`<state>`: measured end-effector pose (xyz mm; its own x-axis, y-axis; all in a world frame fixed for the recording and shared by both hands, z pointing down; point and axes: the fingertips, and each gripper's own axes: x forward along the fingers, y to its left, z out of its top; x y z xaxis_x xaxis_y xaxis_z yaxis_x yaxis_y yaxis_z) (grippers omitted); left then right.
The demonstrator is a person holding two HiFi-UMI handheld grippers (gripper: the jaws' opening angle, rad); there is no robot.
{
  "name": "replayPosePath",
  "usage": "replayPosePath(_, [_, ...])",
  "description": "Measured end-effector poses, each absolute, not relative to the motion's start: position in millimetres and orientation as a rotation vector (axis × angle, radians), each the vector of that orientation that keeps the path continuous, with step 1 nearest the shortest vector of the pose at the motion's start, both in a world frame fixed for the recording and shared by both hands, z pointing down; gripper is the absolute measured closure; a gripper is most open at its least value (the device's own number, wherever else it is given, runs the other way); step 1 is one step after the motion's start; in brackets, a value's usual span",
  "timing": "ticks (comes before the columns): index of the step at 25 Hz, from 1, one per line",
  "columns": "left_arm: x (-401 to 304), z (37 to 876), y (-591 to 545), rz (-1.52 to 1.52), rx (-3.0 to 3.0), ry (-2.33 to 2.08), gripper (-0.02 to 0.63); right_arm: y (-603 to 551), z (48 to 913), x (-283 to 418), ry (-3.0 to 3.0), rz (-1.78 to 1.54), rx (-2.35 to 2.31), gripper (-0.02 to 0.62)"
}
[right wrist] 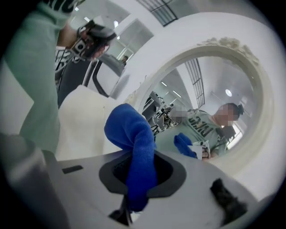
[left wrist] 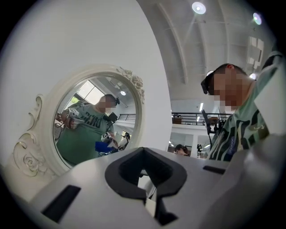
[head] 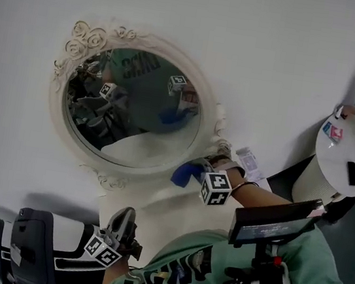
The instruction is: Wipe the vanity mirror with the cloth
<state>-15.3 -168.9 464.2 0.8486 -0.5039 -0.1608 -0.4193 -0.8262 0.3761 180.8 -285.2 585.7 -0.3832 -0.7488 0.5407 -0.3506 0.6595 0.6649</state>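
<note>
Blue cloth in right gripper fingers, by mirror | left gripper fingers apparently together

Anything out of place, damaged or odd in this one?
Nothing stands out. The vanity mirror looks whole, with no crack showing. The right hand-held gripper is shut on the blue cloth beside the mirror's lower right rim; the left hand-held gripper holds nothing.

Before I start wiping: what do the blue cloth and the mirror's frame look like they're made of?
The blue cloth looks like soft napped fabric, likely microfibre: fuzzy matte surface, folding limply. The mirror frame is cream and matte with moulded roses and scrolls, probably cast resin or painted plaster; which one is unclear.
</note>
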Motion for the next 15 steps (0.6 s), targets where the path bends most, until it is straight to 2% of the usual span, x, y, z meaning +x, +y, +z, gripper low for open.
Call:
replayPosePath(7, [15, 497, -151, -0.263, 2.614, -0.713, 0.606, -197, 623, 182, -2.44, -0.06, 0.965, 0.548])
replayPosePath(15, [-6, 507, -153, -0.224, 2.651, -0.621, 0.606, -183, 605, 160, -2.486, 0.006, 1.064, 0.548])
